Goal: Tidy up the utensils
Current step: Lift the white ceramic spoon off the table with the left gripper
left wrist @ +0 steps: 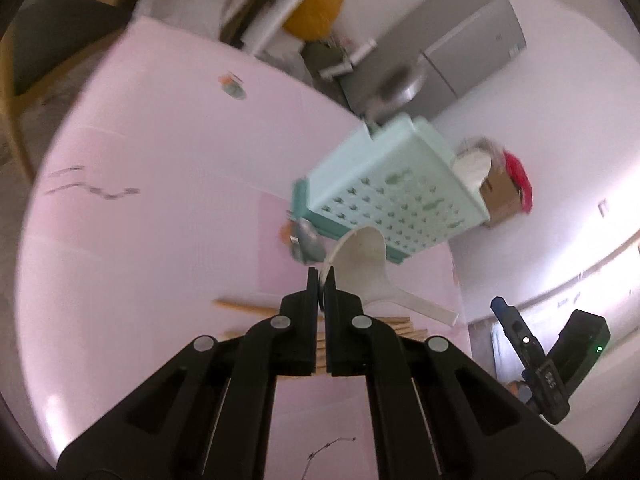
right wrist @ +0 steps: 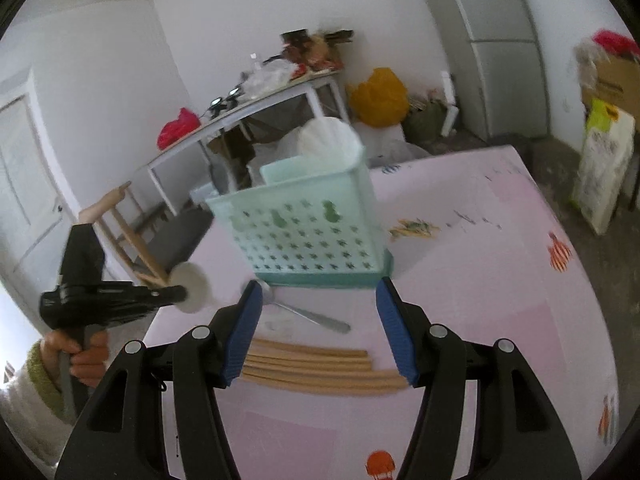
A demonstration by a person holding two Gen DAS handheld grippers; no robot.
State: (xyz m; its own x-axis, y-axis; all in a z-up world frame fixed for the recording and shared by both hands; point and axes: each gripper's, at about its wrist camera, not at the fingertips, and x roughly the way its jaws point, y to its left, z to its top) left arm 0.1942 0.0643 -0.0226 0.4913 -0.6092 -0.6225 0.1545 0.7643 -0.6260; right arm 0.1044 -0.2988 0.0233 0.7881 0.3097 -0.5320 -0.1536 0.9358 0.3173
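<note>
My left gripper [left wrist: 320, 282] is shut on the rim of a white plastic spoon [left wrist: 360, 256], held above the pink table mat with its handle pointing right. In the right wrist view the same left gripper [right wrist: 178, 292] and white spoon [right wrist: 194, 286] hang at the left, beside the mint-green basket [right wrist: 304, 220]. My right gripper [right wrist: 320, 296] stands open just in front of the basket, with nothing between its blue pads [right wrist: 250, 304]. Under it lie a metal spoon [right wrist: 308, 314] and several wooden chopsticks [right wrist: 312, 364]. The basket [left wrist: 392, 184], metal spoon [left wrist: 306, 240] and chopsticks [left wrist: 244, 308] also show in the left wrist view.
A white rounded object [right wrist: 328, 136] rises at the basket's back; I cannot tell if it is inside. The pink mat [right wrist: 480, 280] spreads to the right. A wooden chair [right wrist: 124, 232] stands past the table's left edge. A person's hand [right wrist: 80, 356] grips the left tool.
</note>
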